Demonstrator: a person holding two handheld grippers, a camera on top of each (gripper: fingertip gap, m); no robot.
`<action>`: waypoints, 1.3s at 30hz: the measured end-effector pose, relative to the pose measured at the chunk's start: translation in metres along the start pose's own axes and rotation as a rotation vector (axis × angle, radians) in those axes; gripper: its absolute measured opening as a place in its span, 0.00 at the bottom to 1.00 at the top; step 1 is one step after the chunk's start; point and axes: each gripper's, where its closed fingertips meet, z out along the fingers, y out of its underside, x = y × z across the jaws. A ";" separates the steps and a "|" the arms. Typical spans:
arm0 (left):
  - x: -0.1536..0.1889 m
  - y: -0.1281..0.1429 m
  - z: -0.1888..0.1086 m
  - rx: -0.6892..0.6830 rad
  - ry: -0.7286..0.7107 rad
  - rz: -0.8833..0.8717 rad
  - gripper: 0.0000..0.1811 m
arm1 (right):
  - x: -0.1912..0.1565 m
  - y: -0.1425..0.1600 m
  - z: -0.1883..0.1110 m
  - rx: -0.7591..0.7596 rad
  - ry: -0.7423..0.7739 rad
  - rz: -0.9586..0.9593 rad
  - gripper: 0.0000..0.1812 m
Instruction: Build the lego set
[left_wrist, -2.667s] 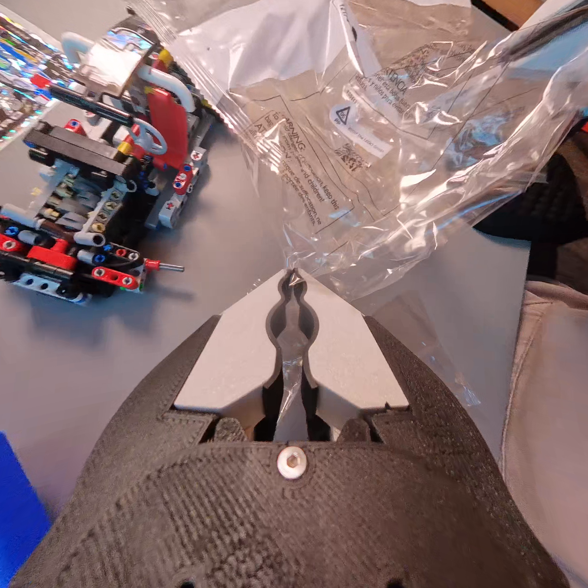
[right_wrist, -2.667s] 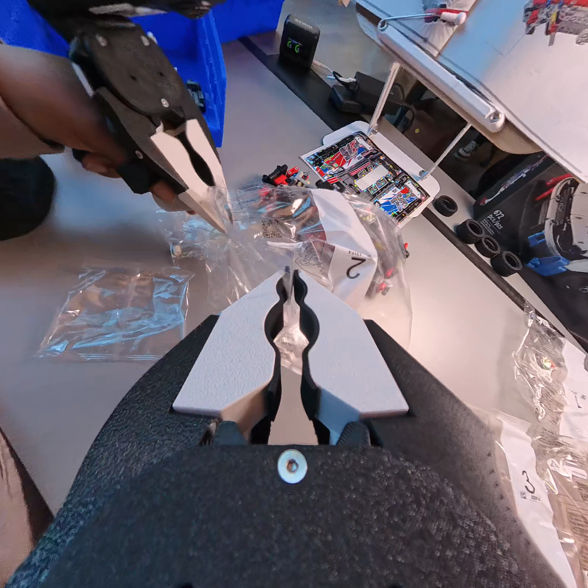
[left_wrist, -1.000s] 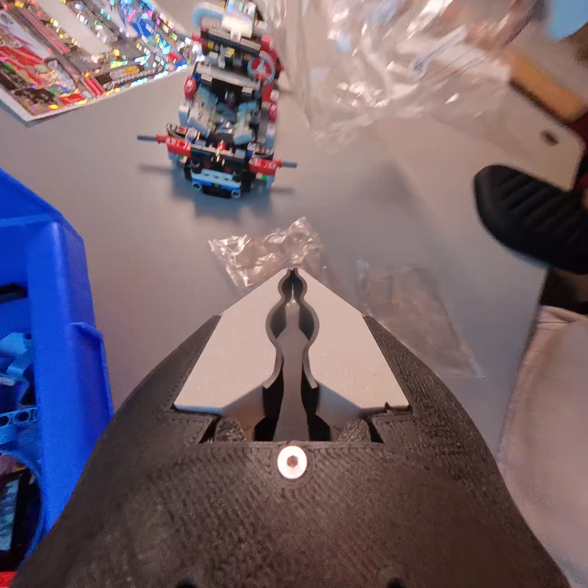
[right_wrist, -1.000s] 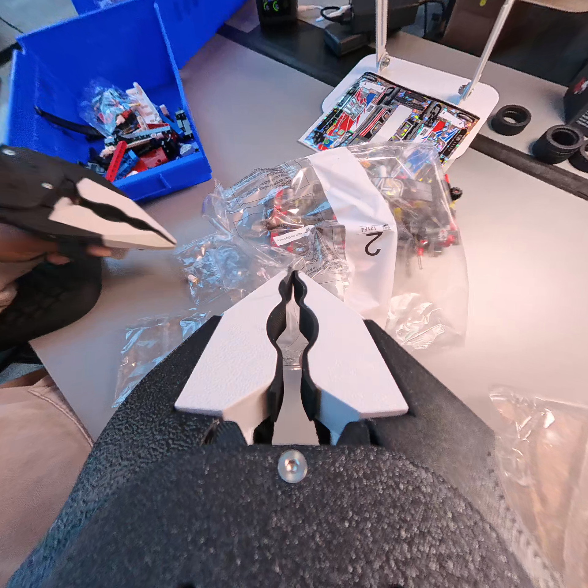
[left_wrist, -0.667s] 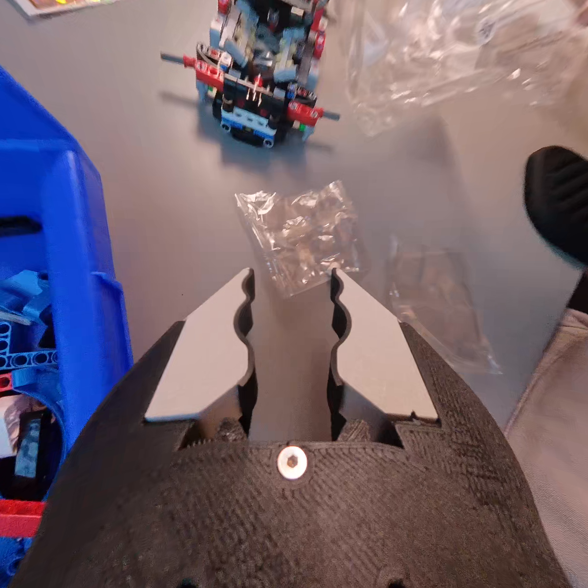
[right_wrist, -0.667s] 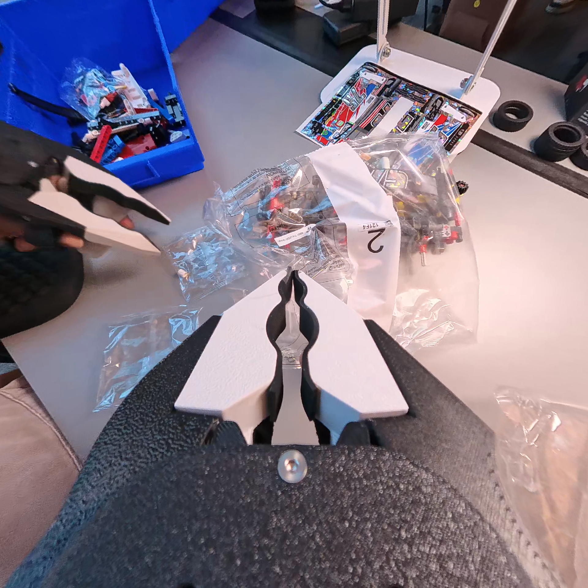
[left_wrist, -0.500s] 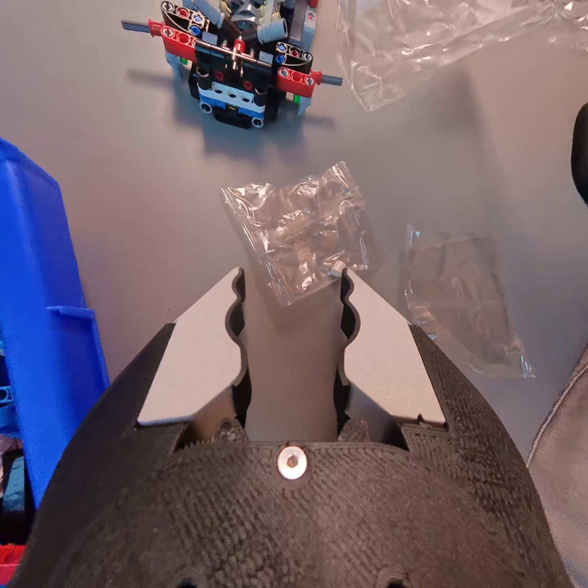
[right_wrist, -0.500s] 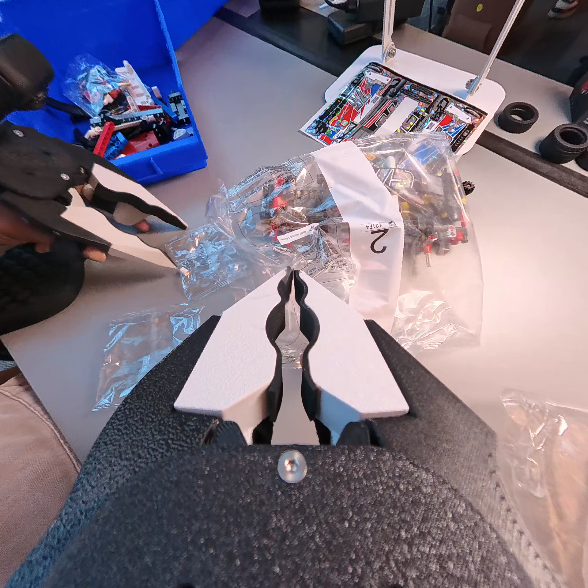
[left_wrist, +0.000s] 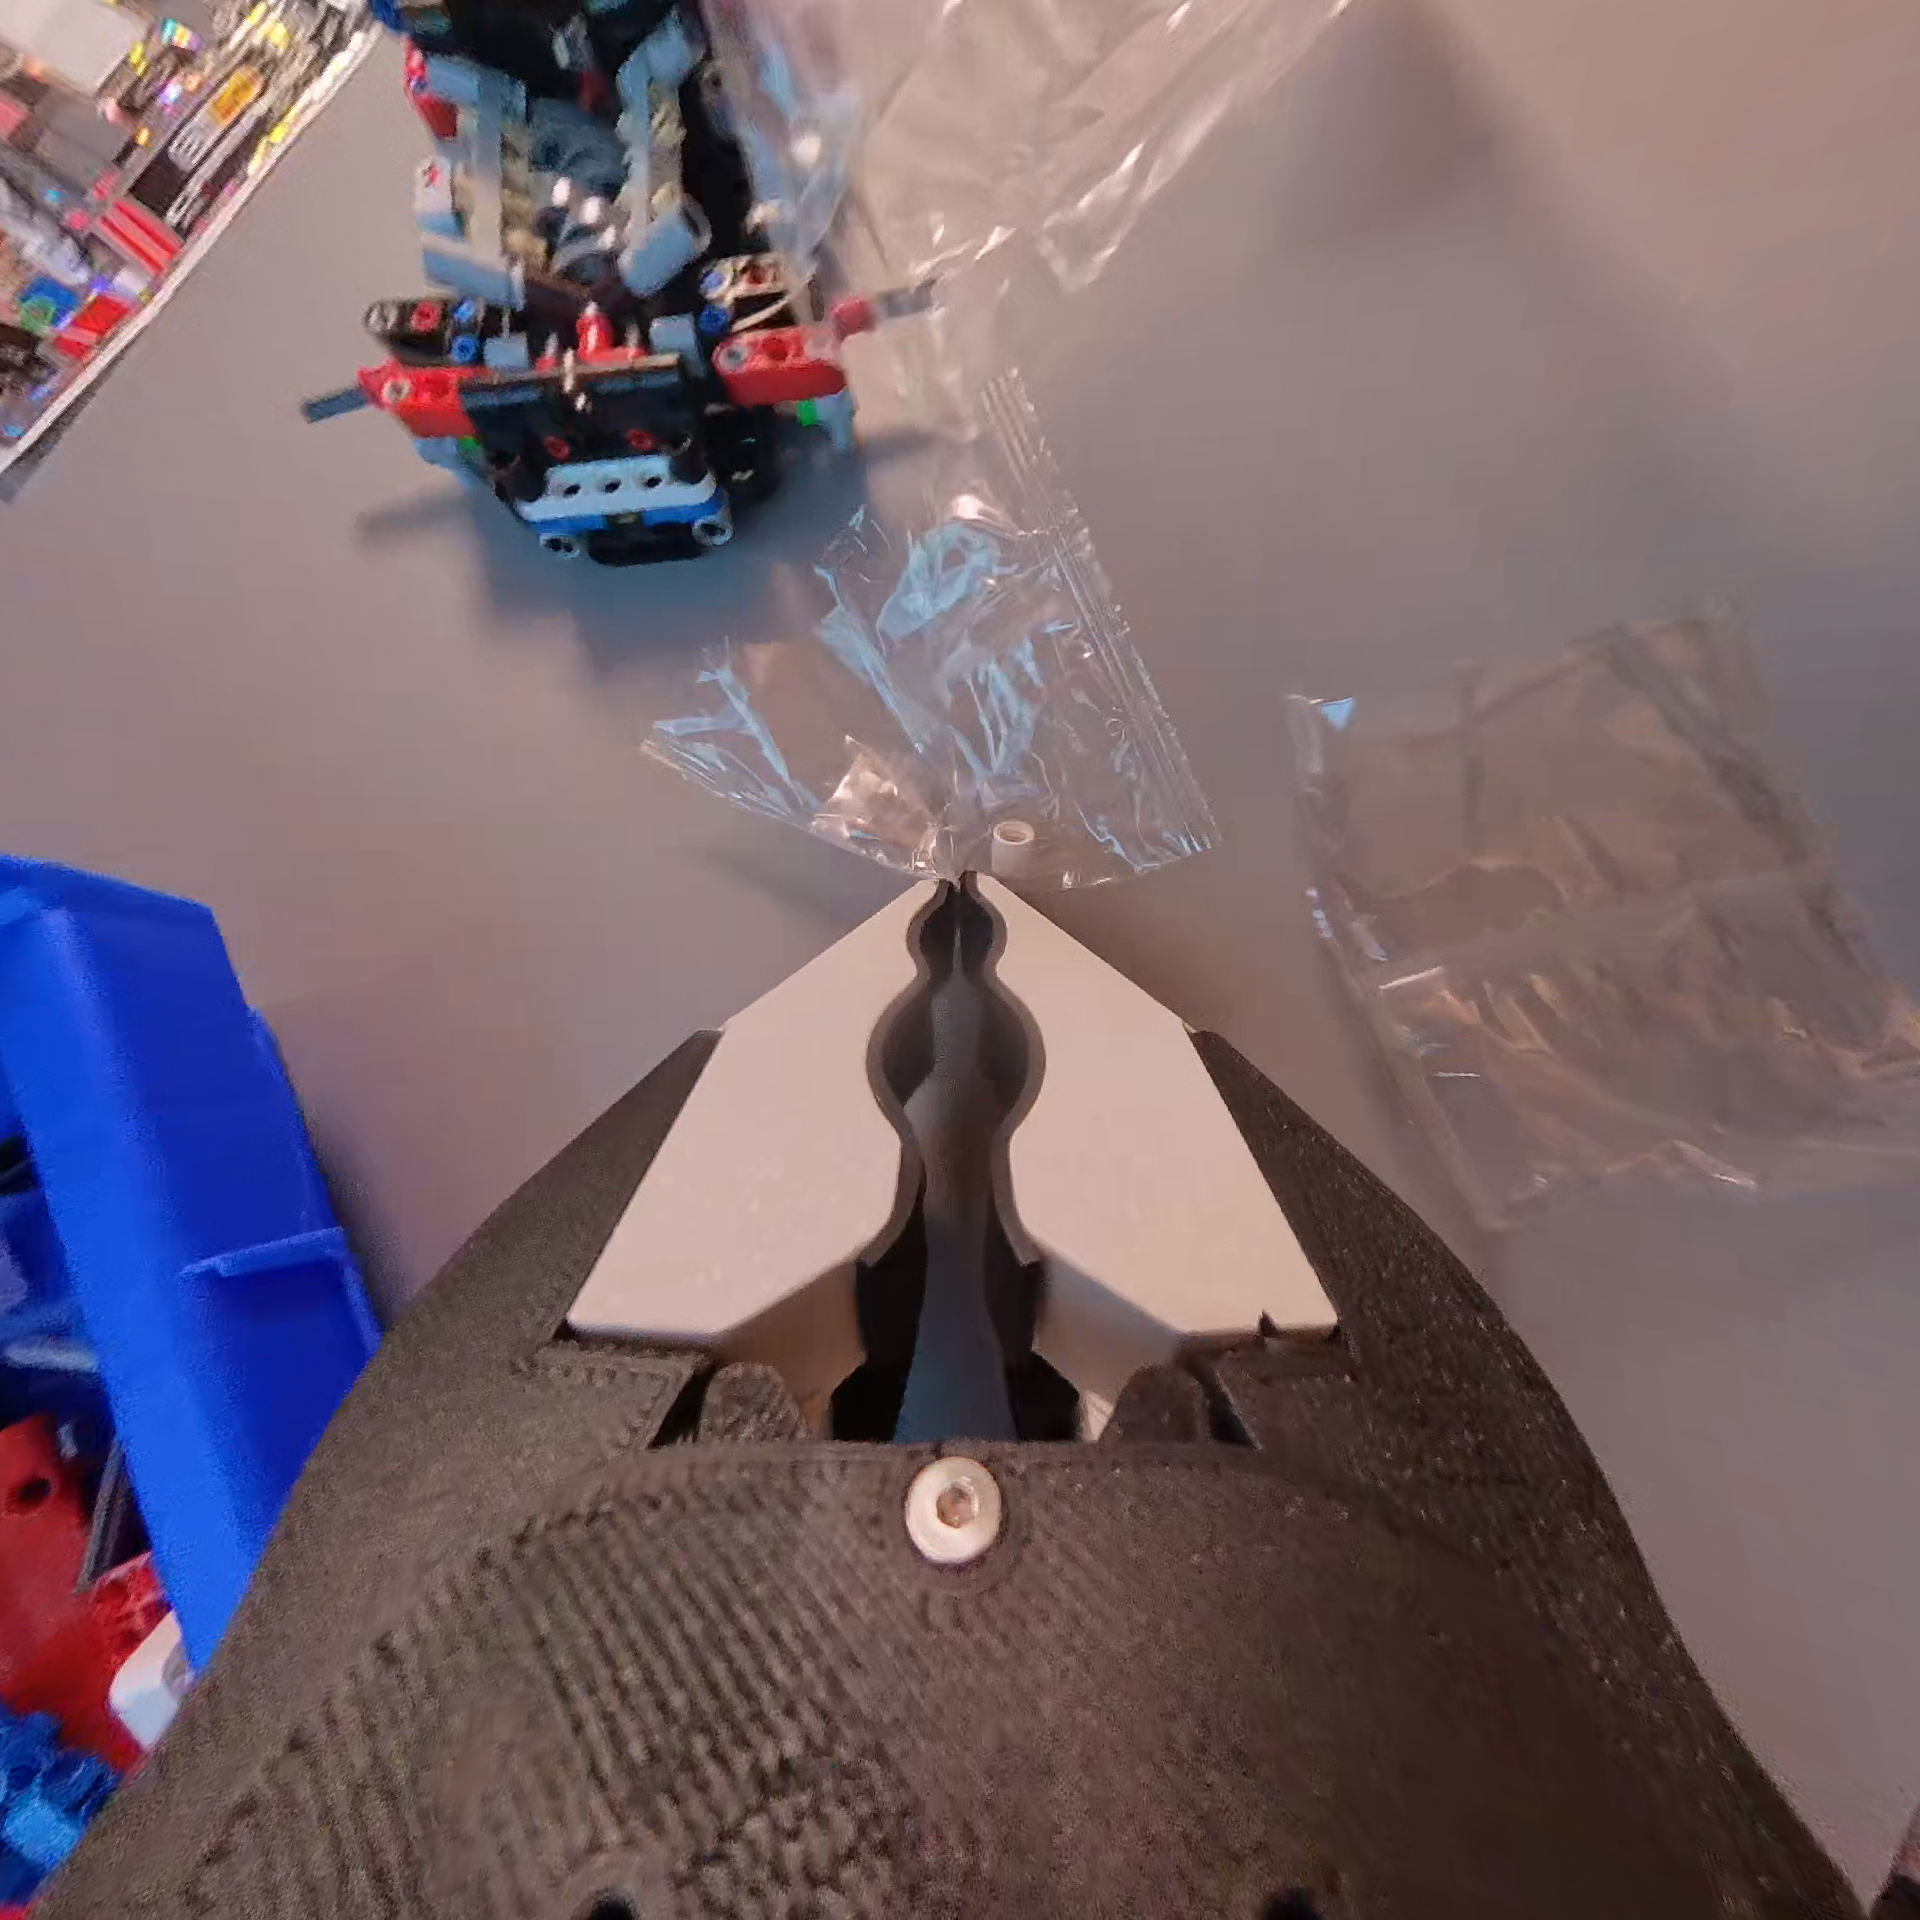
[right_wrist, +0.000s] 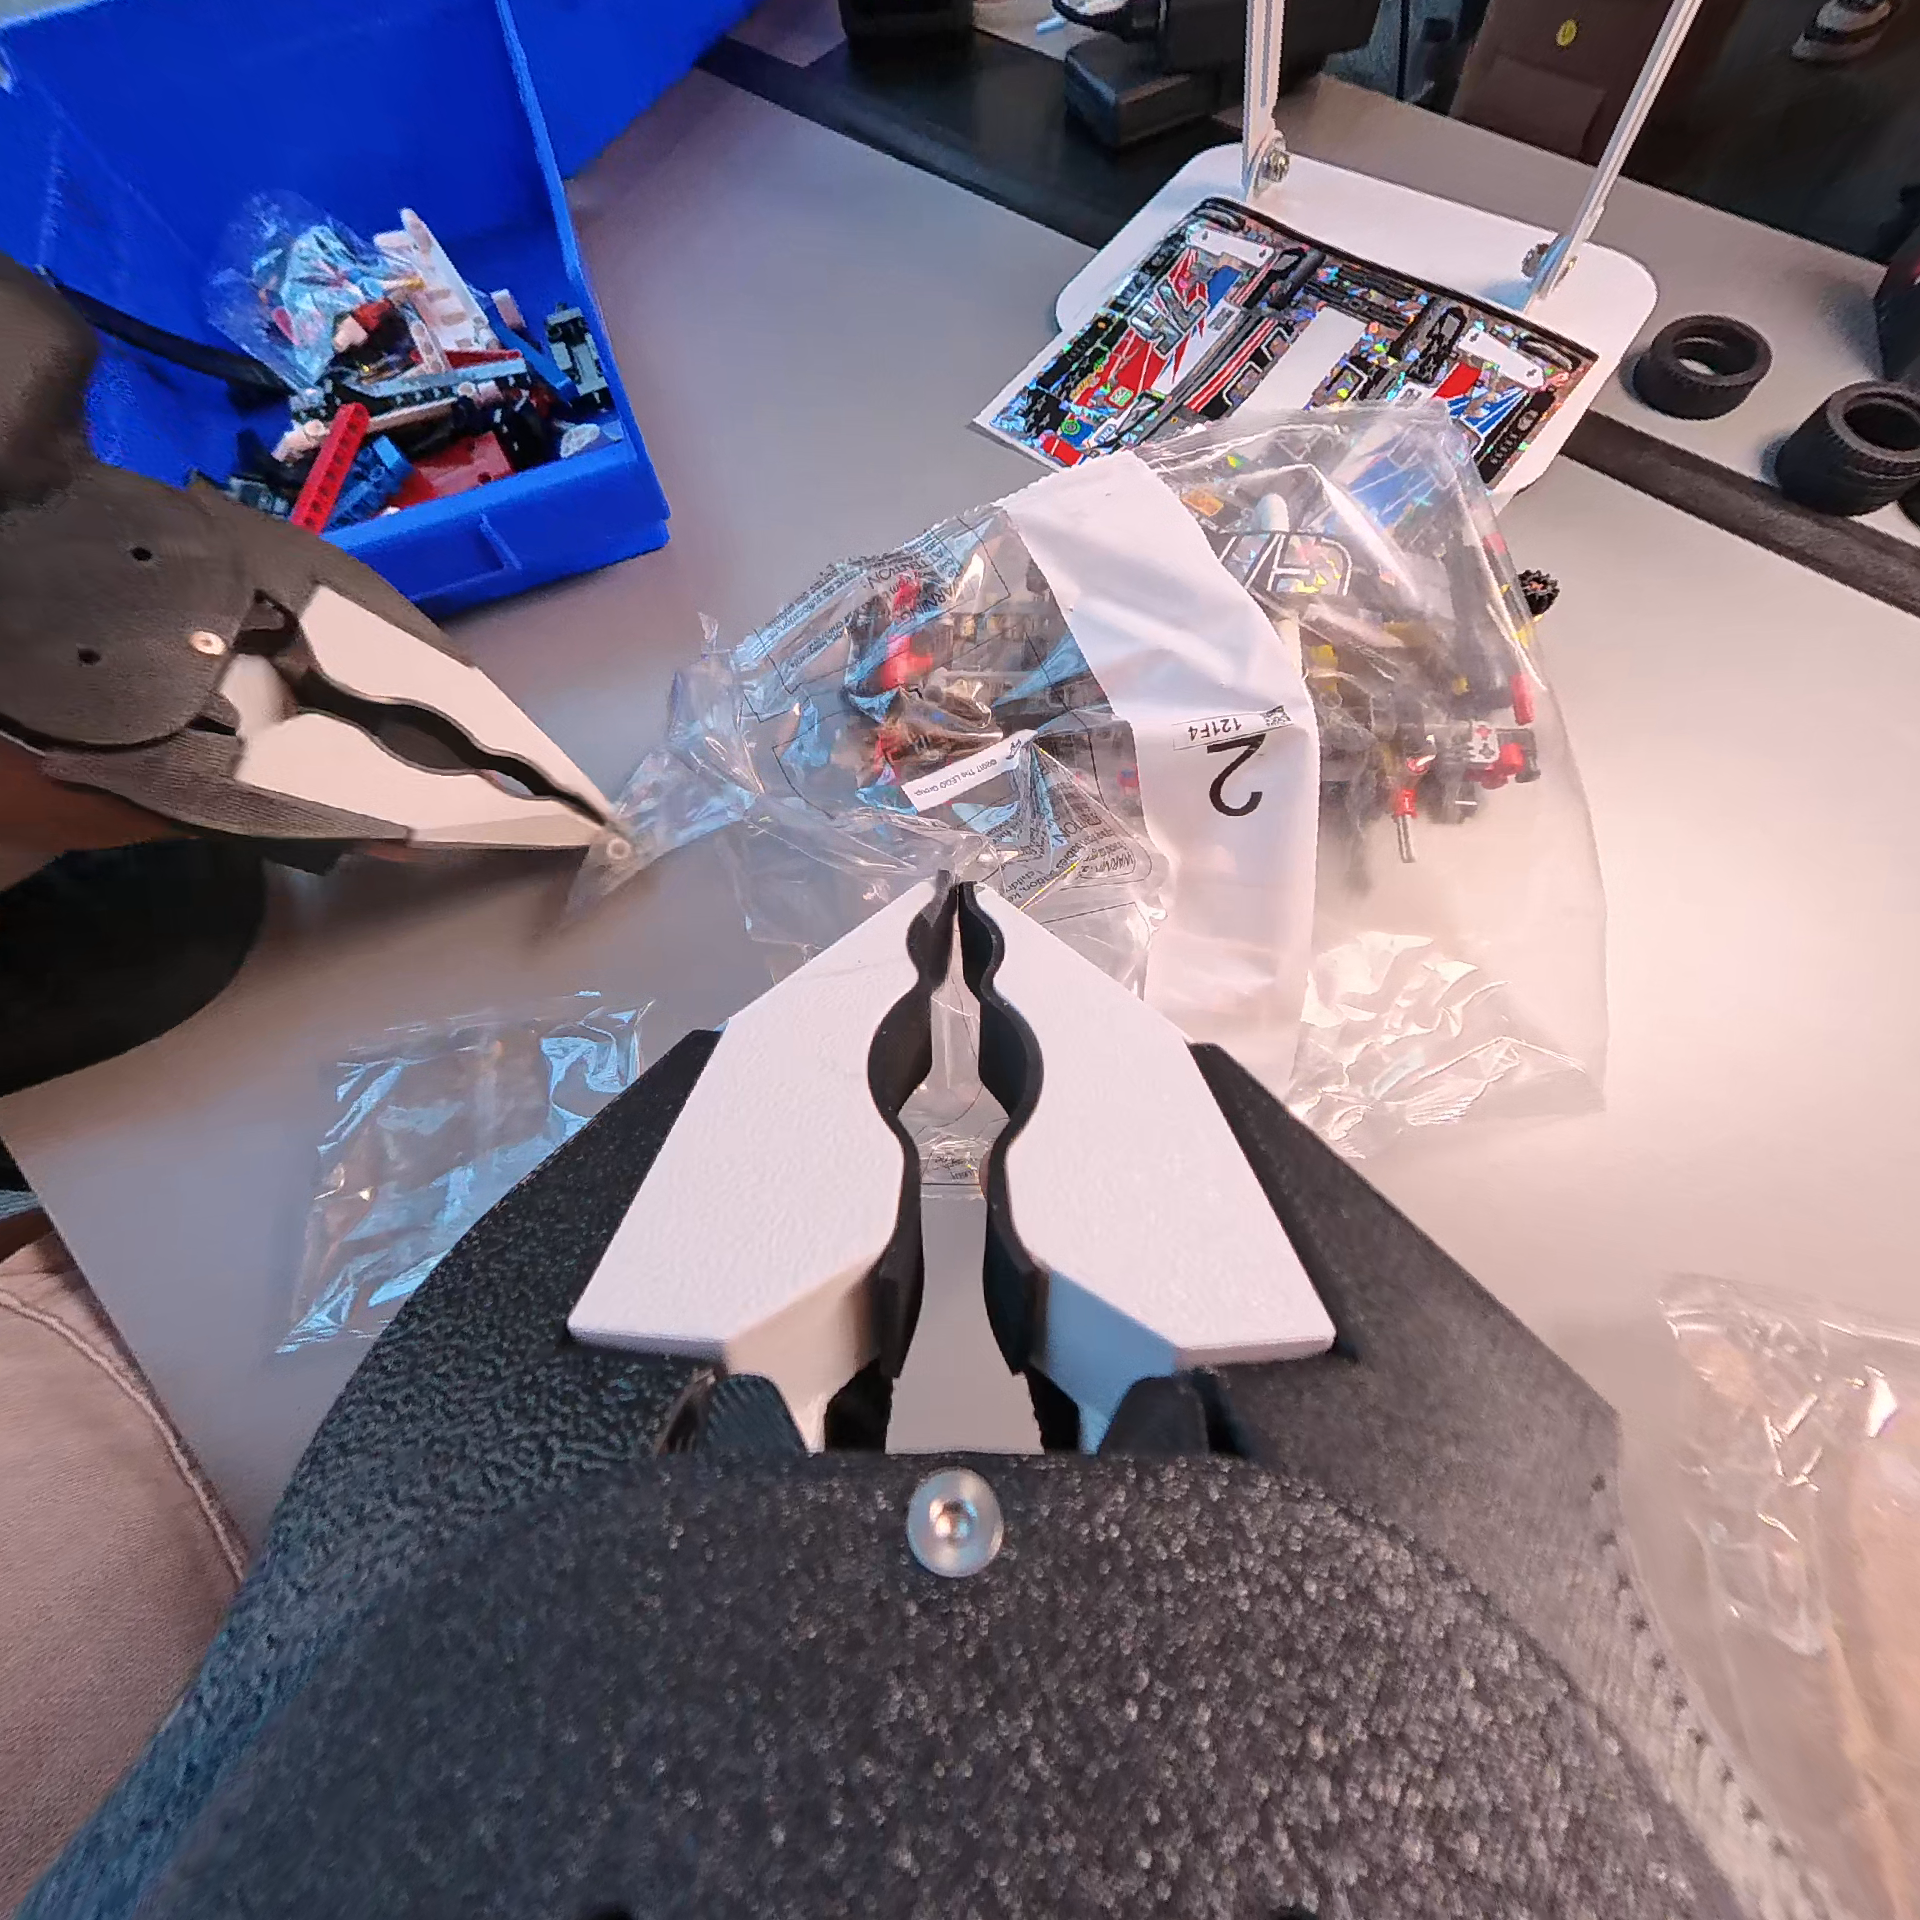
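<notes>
Grey tabletop (left_wrist: 312, 831), bags everywhere. Left claw (left_wrist: 954, 885) clenched on a small clear plastic bag (left_wrist: 956, 696) just ahead; right claw (right_wrist: 954, 896) pinching the big numbered clear bag (right_wrist: 1195, 727). Half-built red-and-black lego car (left_wrist: 592, 343) beyond the left claw (wheels unfitted, much left).

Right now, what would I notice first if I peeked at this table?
Probably the big clear bag stuffed with Lego pieces mid-table, pinched by the right gripper. Then the blue bin of loose bricks at the far left, and the half-built car beyond the small bag in the left gripper.
</notes>
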 end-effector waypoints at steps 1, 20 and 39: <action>0.009 -0.009 -0.009 0.057 0.066 -0.017 0.00 | 0.001 0.000 0.000 0.000 0.003 0.002 0.00; 0.040 -0.084 -0.050 -0.224 0.445 0.235 0.00 | -0.027 0.005 0.018 -0.065 0.022 -0.166 0.00; -0.017 -0.118 0.006 0.014 -0.035 0.071 0.00 | -0.061 -0.011 0.019 0.072 -0.138 -0.015 0.00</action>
